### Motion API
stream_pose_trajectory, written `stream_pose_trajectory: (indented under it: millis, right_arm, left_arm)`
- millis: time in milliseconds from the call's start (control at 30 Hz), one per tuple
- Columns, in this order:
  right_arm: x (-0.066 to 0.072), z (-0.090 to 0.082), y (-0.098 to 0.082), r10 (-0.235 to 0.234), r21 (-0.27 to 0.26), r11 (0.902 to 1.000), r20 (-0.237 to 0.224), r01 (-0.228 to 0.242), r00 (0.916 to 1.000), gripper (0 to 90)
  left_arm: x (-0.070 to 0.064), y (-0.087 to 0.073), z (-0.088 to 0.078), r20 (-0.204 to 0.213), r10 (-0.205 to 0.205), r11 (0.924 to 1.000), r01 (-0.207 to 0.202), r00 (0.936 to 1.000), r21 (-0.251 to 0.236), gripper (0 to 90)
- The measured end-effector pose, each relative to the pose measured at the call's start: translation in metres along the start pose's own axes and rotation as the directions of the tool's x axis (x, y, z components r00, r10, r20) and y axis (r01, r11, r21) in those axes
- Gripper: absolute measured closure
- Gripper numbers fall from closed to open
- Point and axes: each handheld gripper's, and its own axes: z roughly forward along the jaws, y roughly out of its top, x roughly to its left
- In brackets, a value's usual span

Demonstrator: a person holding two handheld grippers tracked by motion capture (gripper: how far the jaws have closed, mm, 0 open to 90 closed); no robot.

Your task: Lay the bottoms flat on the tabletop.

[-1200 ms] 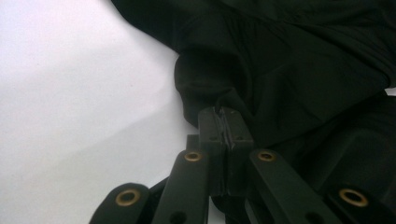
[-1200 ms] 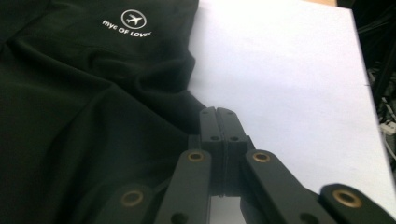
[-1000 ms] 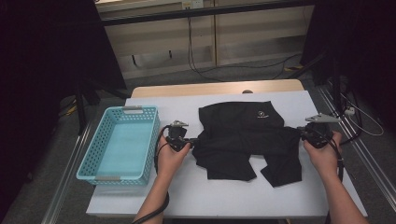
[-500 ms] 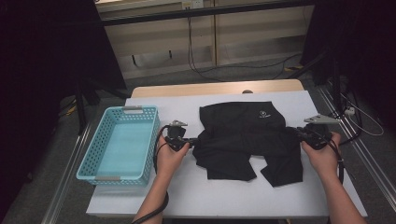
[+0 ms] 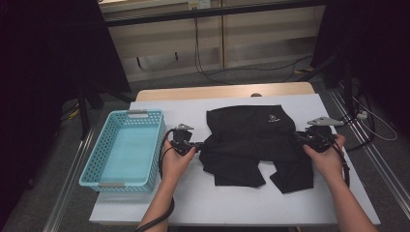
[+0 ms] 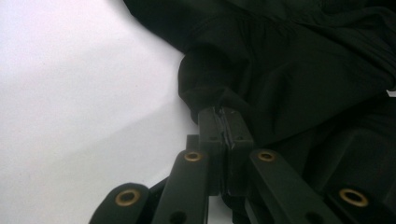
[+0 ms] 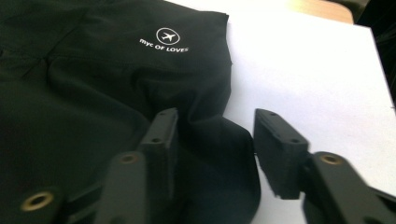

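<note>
A black garment (image 5: 251, 140) with a small white logo lies spread on the white table (image 5: 232, 203). My left gripper (image 5: 196, 143) is at its left edge. In the left gripper view the jaws (image 6: 226, 116) are shut on a pinch of the black fabric (image 6: 289, 70). My right gripper (image 5: 302, 137) is at the garment's right edge. Its jaws (image 7: 215, 123) have just been opening and now stand apart. A fold of the garment (image 7: 93, 79) lies between them, and the pads do not press on it.
A light blue plastic basket (image 5: 96, 150) stands on the left part of the table, with nothing in it. Bare white tabletop runs along the front edge and to the right of the garment. Cables lie on the floor beyond the table.
The right hand has shifted slightly left toward the garment. The left hand and the garment have stayed where they were.
</note>
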Motion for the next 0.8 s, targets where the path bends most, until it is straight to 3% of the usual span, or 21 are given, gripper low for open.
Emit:
stream_pose_trajectory:
  millis: [333, 433, 533, 600, 800]
  right_arm:
    - [0.003, 0.029, 0.013, -0.003, 0.052, 0.9987, -0.001, 0.003, 1.0000, 47.8]
    - [0.005, 0.037, 0.011, -0.004, 0.069, 0.9976, 0.010, 0.004, 0.9999, 59.7]
    - [0.006, 0.042, 0.008, -0.006, 0.089, 0.9960, -0.017, 0.008, 0.9998, 71.8]
    - [0.004, 0.041, 0.009, 0.005, 0.083, 0.9965, -0.030, -0.002, 0.9995, 84.7]
    - [-0.006, 0.026, 0.006, 0.017, 0.079, 0.9968, -0.046, -0.013, 0.9988, 88.4]
  left_arm:
    - [0.002, 0.001, 0.002, 0.011, -0.002, 1.0000, 0.002, 0.9999, 0.007, 88.7]
    - [0.003, 0.001, 0.001, 0.012, -0.005, 1.0000, 0.005, 0.9999, 0.002, 88.8]
    - [0.003, 0.001, 0.001, 0.011, -0.011, 0.9999, 0.011, 0.9999, -0.001, 88.9]
    - [0.003, 0.001, 0.000, 0.010, -0.005, 1.0000, 0.005, 0.9999, 0.004, 89.0]
    - [0.001, -0.001, -0.006, 0.004, -0.005, 1.0000, 0.005, 1.0000, 0.007, 89.3]
